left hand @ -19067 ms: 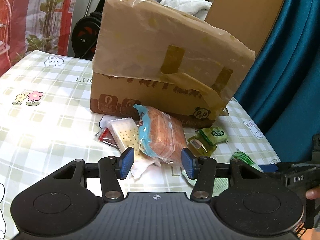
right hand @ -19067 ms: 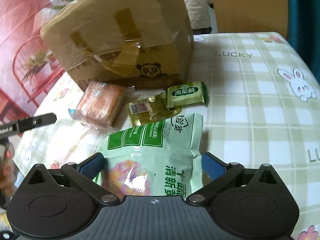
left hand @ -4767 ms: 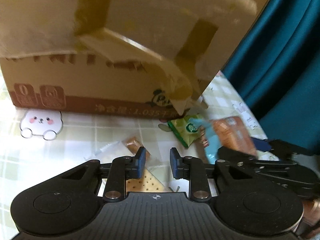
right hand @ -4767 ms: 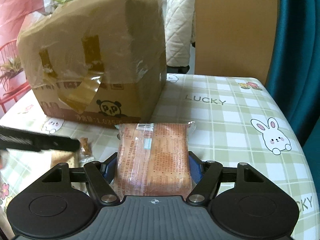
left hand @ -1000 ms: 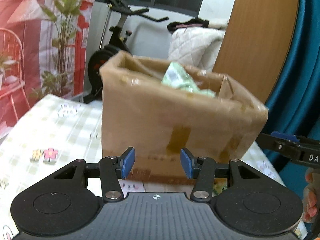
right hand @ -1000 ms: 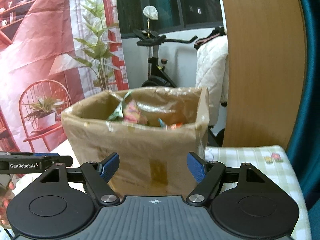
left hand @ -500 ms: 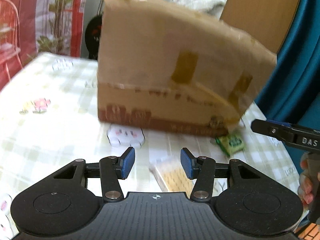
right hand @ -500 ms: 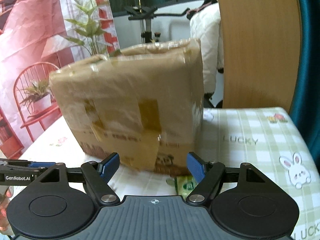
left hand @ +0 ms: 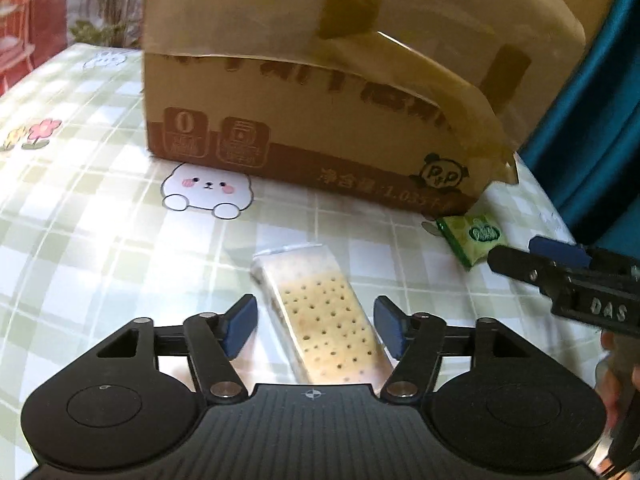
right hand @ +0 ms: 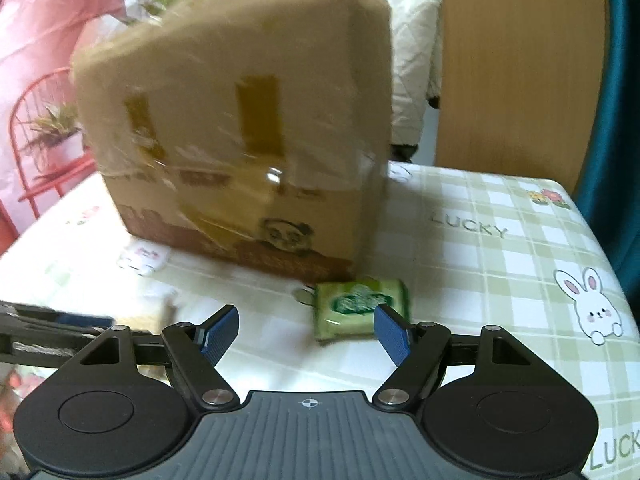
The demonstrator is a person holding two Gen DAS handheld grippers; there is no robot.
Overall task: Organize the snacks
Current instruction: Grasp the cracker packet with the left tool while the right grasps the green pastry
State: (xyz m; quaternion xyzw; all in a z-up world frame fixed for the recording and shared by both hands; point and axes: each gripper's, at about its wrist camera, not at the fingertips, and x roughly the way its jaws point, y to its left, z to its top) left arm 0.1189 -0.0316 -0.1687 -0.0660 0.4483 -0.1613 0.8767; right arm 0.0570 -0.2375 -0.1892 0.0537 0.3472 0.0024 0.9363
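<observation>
Reaching down toward the checked tablecloth, we see the left gripper with its jaws spread and nothing pressed between them; the jaws have just been opening wider. A cracker packet lies flat on the cloth directly ahead of and below this gripper, between the two blue pads without touching either, as far as the left wrist view shows. Its long axis runs almost along the line the gripper points, leaning slightly: the near end sits toward the gripper's right pad and passes under the gripper body, while the far, sealed end points away toward the cardboard box and a little to the left. We judge that the jaws therefore already straddle the packet's narrow width, so the coming closure should meet its long sides rather than its ends.

The right gripper is likewise open and empty. A green snack packet lies ahead of it, just in front of the near corner of the box, offset toward the right pad and overlapping it in the view. Its long axis lies crosswise to this gripper, roughly side to side, so we judge its fit in the open span tighter.

Each snack is nearer to its own hand: crackers to the left, green packet to the right. In the left wrist view the green packet sits well apart from the crackers, beside the right gripper's fingers.
</observation>
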